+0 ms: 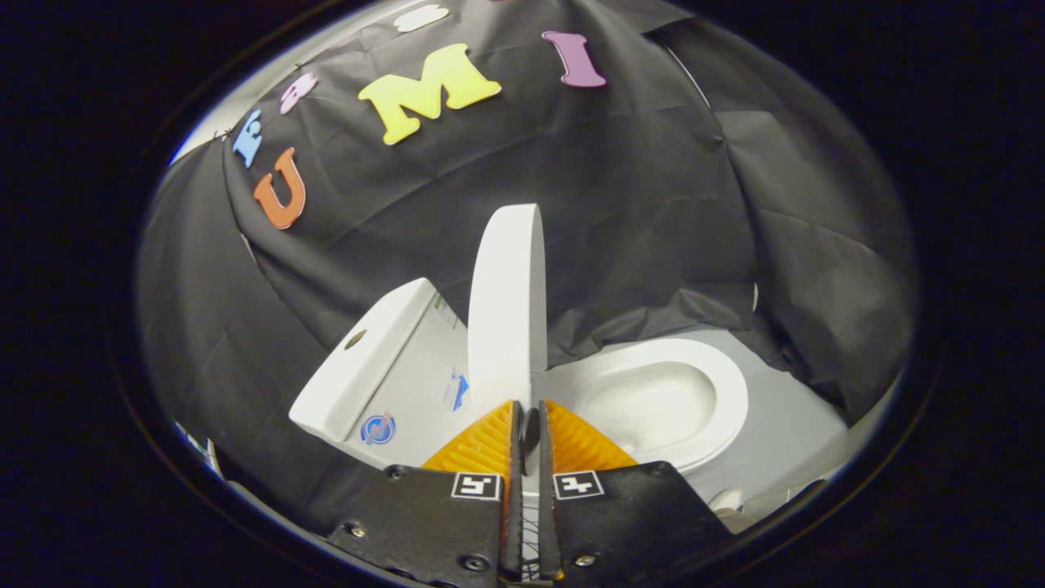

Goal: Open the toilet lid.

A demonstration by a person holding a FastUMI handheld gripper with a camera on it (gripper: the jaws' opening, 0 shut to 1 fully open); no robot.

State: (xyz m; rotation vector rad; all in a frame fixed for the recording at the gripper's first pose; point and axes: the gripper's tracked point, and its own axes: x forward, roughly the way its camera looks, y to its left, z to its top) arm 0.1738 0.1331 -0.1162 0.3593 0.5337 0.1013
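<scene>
A white toilet stands ahead of me, seen from its side. Its lid (508, 302) is raised and stands upright, edge-on to me, between the tank (367, 367) and the open seat and bowl (653, 400). My gripper (529, 406) is shut, with only a thin dark slit between the fingers and nothing held in it. The fingertips sit right at the lower part of the lid's edge; whether they touch it I cannot tell.
The tank has a round flush button (355, 339) on top and stickers on its side. Black cloth hangs close behind and around the toilet. Pale grey floor (784, 425) shows to the right of the bowl.
</scene>
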